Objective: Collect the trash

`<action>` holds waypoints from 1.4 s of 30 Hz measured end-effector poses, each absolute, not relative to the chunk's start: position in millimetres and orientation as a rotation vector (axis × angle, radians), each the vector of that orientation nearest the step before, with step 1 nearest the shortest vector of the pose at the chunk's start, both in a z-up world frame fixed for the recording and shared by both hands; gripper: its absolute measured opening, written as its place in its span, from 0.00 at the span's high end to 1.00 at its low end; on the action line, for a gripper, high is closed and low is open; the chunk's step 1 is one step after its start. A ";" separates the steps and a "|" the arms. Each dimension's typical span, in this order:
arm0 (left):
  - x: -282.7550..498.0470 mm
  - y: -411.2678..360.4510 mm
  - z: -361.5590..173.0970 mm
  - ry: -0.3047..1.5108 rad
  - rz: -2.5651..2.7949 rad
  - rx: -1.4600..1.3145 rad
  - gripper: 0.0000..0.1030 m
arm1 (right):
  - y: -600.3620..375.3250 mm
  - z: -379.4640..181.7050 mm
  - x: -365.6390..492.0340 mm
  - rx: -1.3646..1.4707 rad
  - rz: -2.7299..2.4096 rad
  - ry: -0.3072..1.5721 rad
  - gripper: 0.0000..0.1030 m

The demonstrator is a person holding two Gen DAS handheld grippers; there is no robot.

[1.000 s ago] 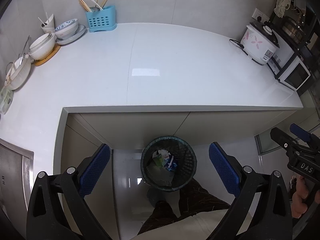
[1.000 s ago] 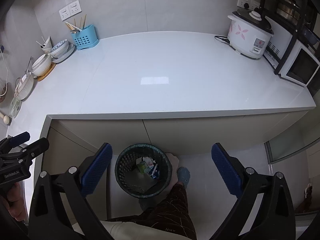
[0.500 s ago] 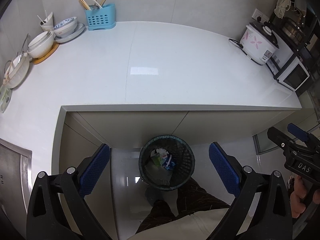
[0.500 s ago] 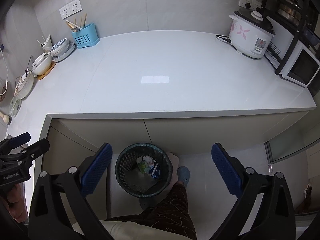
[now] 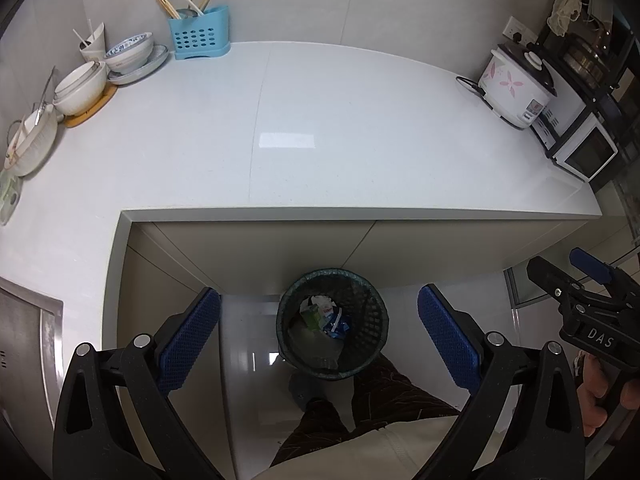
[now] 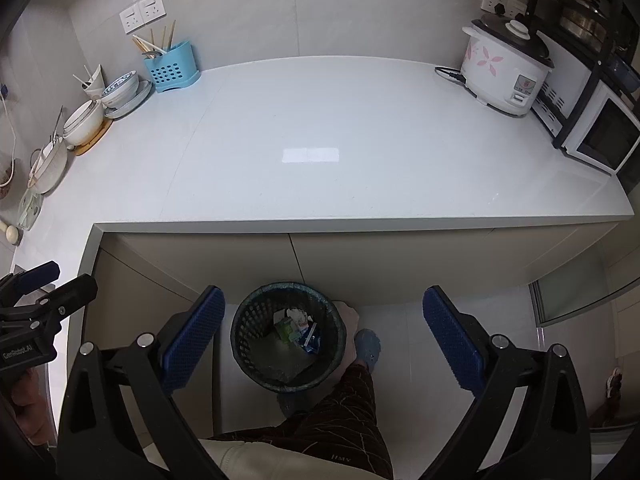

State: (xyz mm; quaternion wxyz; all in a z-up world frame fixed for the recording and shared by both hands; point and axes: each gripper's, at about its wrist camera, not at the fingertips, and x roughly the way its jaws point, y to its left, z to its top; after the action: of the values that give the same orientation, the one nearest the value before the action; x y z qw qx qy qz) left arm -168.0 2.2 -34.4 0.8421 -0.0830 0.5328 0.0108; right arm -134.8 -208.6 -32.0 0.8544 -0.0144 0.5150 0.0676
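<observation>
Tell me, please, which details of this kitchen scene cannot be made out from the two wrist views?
- Trash bin contents: a green carton and blue-white wrappers show in both views, but their print is too small to read, and whatever lies beneath them is hidden.
- Sink: cut off by the left wrist view's left edge.
- Rice cooker panel text: too small.
- Right gripper and left gripper: open, holding nothing.

Dim, sharp; fisheye warp, countertop point(image 5: 360, 128) glare

A round black mesh bin point(image 5: 333, 325) stands upright on the floor below the counter edge. Inside lie a green carton point(image 5: 311, 316), crumpled white paper point(image 5: 323, 305) and a blue wrapper point(image 5: 338, 325).
</observation>
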 end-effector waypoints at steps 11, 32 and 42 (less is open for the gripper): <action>-167.9 1.6 -35.6 1.134 0.030 -0.175 0.06 | -208.9 -34.5 -132.6 -0.033 0.147 1.093 0.07; -167.6 1.9 -41.5 1.145 0.082 -0.148 0.06 | -202.2 -44.3 -133.0 -0.031 0.175 1.114 0.07; -168.6 1.5 -43.5 1.148 0.066 -0.160 0.06 | -202.6 -45.0 -133.1 -0.033 0.176 1.115 0.07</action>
State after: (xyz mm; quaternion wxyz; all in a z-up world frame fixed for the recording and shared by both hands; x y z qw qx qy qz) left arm -168.6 1.5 -43.5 0.8363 -0.0758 0.5422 0.0312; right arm -133.1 -202.6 -45.0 0.8447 -0.0159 0.5285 0.0832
